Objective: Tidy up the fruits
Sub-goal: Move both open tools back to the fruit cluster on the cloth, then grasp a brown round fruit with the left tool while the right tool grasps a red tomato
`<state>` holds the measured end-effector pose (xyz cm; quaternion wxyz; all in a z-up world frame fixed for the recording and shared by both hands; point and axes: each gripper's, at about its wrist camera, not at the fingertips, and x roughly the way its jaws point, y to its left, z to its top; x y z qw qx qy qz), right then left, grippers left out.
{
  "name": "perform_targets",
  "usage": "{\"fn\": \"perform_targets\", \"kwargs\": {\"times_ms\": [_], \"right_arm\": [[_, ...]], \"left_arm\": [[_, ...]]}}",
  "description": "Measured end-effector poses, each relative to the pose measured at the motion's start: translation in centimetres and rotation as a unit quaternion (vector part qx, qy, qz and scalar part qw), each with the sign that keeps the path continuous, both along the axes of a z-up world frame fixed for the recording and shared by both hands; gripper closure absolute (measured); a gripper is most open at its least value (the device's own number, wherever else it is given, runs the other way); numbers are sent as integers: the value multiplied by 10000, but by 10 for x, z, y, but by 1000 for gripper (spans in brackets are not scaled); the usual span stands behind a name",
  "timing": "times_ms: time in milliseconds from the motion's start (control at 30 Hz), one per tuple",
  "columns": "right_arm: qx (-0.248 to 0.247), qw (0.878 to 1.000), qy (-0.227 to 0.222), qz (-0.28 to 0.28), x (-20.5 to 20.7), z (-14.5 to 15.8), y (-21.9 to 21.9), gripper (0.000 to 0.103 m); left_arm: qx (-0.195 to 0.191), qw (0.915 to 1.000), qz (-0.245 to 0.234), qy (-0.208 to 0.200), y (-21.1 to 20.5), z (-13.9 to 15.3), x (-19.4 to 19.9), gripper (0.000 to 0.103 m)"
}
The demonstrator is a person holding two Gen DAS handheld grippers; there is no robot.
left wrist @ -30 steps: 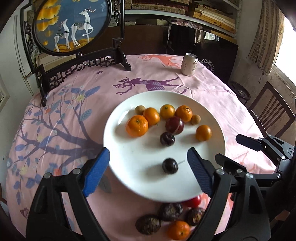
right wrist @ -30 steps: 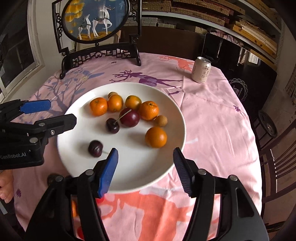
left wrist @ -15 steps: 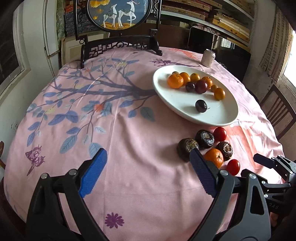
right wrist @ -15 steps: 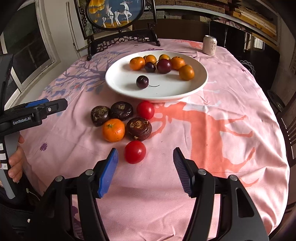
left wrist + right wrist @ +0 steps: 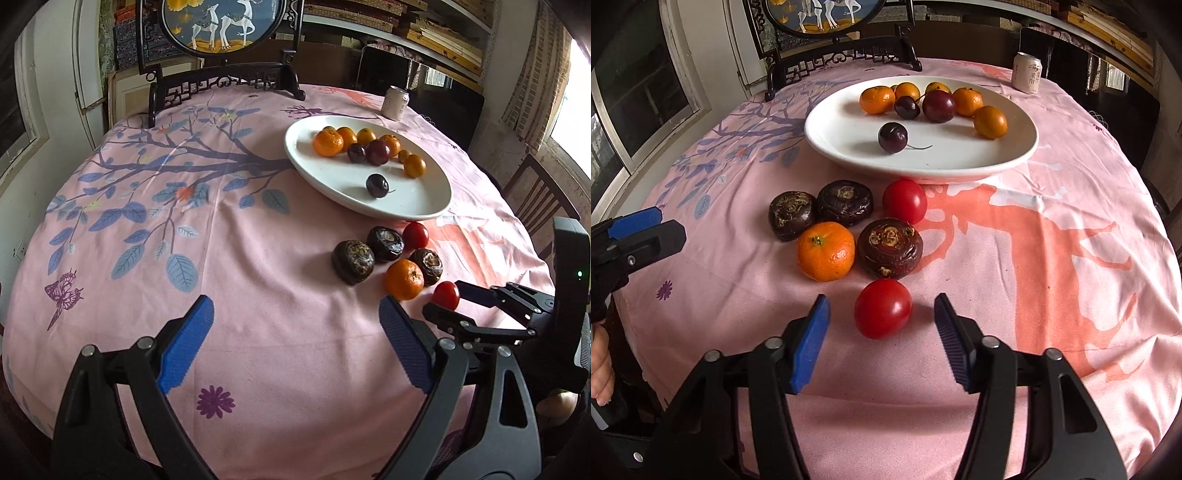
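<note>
Presently: right gripper (image 5: 882, 332) closing around near cherry tomato (image 5: 882, 308), pads not touching; risk: squashing or rolling. Left gripper (image 5: 295, 343) wide, empty.

Soft daylight is coming in from the window (image 5: 576, 92) at 2 o'clock, which is glaring white. The fruits are casting short soft shadows on the surface (image 5: 1015, 258). Both views are staying sharp in the middle, while the edges are bending strongly and the corners are darkening.
</note>
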<state>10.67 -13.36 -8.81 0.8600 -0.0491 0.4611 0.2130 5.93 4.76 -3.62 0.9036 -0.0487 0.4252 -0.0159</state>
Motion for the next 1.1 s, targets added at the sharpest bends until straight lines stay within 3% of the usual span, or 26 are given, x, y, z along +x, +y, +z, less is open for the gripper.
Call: {"fn": "perform_targets", "kwargs": {"times_ms": [33,133,367,467,633,767,833,867,900,933,1033,1100], "right_arm": [[-85,9999,-105,-15,-1,0,1,72],[3,9999,-103,10,-3,2,-4,73],[265,9978,-195,-575,-12,16,-54,73],[426,9965,-105,-714,-14,13,-73,73],[589,9953,-112,-754,-20,15,-89,73],[745,9942,-101,-767,-21,15,-95,73],[784,9940,-83,-763,-20,15,-96,73],[803,9938,-71,-761,-19,15,-96,73],[817,9937,-59,-767,-19,16,-97,73],[823,9936,-53,-778,-19,16,-97,73],[855,9929,-29,-823,-18,16,-99,73],[852,9929,-38,-832,-18,18,-99,73]], "left_arm": [[1,10000,-50,25,-4,-1,0,10],[-30,9996,-277,103,-20,-4,2,10],[183,9960,-823,291,-69,-19,18,10],[363,9958,-762,366,-75,-24,27,10],[638,9971,-374,186,-44,-19,43,13],[878,9929,-685,419,-40,-39,65,24],[698,9917,-892,602,-43,-50,77,34],[663,9925,-902,491,-44,-50,80,36],[662,9919,-980,460,-47,-50,83,45],[604,9912,-1105,402,-50,-49,85,61],[679,9906,-1138,326,-58,-49,83,63],[519,9920,-1094,360,-56,-47,80,63]]}}
